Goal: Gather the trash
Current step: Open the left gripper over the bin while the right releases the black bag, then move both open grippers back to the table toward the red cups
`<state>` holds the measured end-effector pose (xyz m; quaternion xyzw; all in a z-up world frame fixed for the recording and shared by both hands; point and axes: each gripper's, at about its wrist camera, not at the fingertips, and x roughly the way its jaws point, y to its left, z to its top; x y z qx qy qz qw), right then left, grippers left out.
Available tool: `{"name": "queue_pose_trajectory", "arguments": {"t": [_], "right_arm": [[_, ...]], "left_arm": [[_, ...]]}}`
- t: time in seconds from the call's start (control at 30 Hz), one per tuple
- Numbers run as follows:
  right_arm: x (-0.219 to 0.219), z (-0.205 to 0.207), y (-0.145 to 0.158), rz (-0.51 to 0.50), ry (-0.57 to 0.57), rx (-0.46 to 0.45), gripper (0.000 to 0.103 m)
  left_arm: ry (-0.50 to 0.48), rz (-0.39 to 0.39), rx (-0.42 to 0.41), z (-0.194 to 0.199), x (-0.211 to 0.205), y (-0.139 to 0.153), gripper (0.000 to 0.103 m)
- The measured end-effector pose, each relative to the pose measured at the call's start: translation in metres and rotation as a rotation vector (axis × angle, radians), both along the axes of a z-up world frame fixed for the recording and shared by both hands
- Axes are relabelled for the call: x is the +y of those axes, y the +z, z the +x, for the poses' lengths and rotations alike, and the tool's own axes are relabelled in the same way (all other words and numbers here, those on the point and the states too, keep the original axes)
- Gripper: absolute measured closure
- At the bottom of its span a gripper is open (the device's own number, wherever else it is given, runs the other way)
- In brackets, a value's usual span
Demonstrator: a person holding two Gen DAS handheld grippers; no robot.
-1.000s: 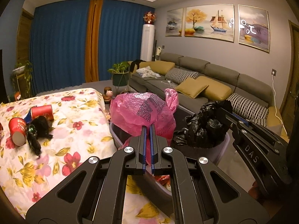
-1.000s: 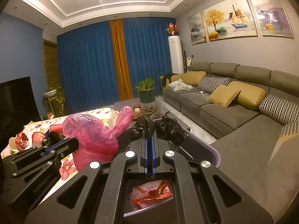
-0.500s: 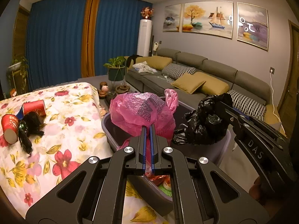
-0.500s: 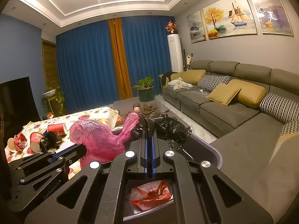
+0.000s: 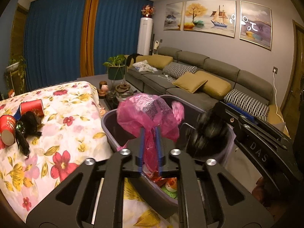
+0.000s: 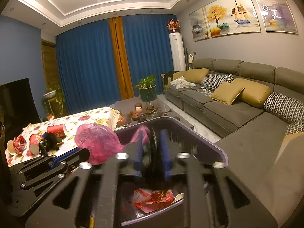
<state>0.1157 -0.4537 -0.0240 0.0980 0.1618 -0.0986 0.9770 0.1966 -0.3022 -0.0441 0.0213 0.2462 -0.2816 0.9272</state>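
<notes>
A purple trash bin [image 5: 110,131] stands beside the floral table; it also shows in the right wrist view [image 6: 212,142] with red wrappers [image 6: 152,199] inside. My left gripper [image 5: 150,131] has its jaws parted, with a pink plastic bag [image 5: 150,112] between them over the bin. My right gripper [image 6: 152,134] is parted too, and a black plastic bag [image 6: 154,171] is blurred between and below its fingers, over the bin. In the left wrist view the black bag [image 5: 207,134] is blurred at the bin's right side.
The floral tablecloth [image 5: 62,133] holds red paper cups [image 5: 32,107], a black bag scrap [image 5: 24,129] and more cups [image 6: 36,142]. A grey sofa [image 5: 199,79] with cushions runs along the right. A potted plant [image 5: 115,70] and tea set [image 5: 123,91] stand beyond the bin.
Both grippers' jaws have gone from shut to parted. The black bag has dropped lower, blurred with motion, toward the bin. The pink bag still sits between the left fingers.
</notes>
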Motion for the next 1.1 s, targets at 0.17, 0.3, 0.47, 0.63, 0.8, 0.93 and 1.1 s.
{"name": "queue_pose_trajectory", "arguments": {"t": [0.17,0.3,0.47,0.63,0.8,0.93,1.1], "right_arm": [[-0.002,-0.002,0.0,0.008,-0.018,-0.003,0.062],[-0.003,-0.005,0.0,0.012,-0.029,-0.007,0.054],[0.001,-0.01,0.002,0.01,-0.038,-0.017,0.04],[0.005,-0.013,0.003,0.008,-0.038,-0.018,0.035],[0.015,-0.019,0.007,0.003,-0.027,-0.026,0.029],[0.027,-0.023,0.011,0.003,-0.012,-0.034,0.026],[0.046,-0.023,0.017,-0.001,0.022,-0.042,0.023]], "left_arm": [[0.014,0.003,-0.008,-0.005,0.004,0.001,0.057],[0.032,0.006,-0.035,-0.01,0.007,0.004,0.039],[0.06,0.014,-0.054,-0.014,0.014,0.008,0.029],[0.106,0.02,-0.059,-0.017,0.028,0.011,0.024],[0.152,0.029,-0.065,-0.023,0.048,0.016,0.022],[0.201,0.03,-0.072,-0.029,0.07,0.019,0.02],[0.279,0.04,-0.085,-0.036,0.103,0.023,0.02]]}}
